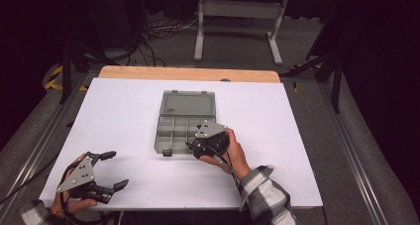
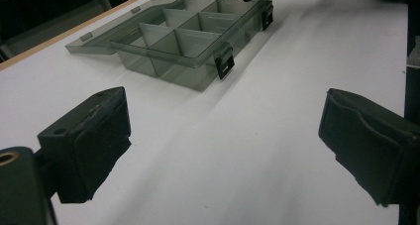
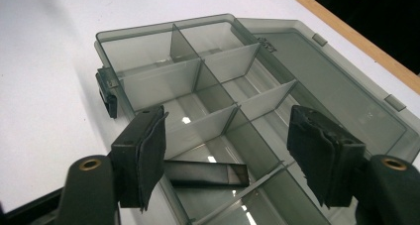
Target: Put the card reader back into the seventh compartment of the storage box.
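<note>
Recording lab or test studio.
A white-covered table (image 1: 124,116) is set among black curtains (image 1: 386,61), floor cables (image 1: 153,34) and hazard tape (image 1: 54,79).

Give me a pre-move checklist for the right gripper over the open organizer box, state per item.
1. Translucent grey plastic organizer box lid open, lying flat behind: ok.
2. Right gripper jaws open, nothing between them: ok.
3. Right gripper above the box's near right compartments: ok.
4. Loose dark flat divider piece lying slanted in the compartment below the jaws, not seated upright: not ok.
5. Left gripper open, at the near left of the white table, apart from the box: ok.
6. Two black front latches hanging free: ok.
</note>
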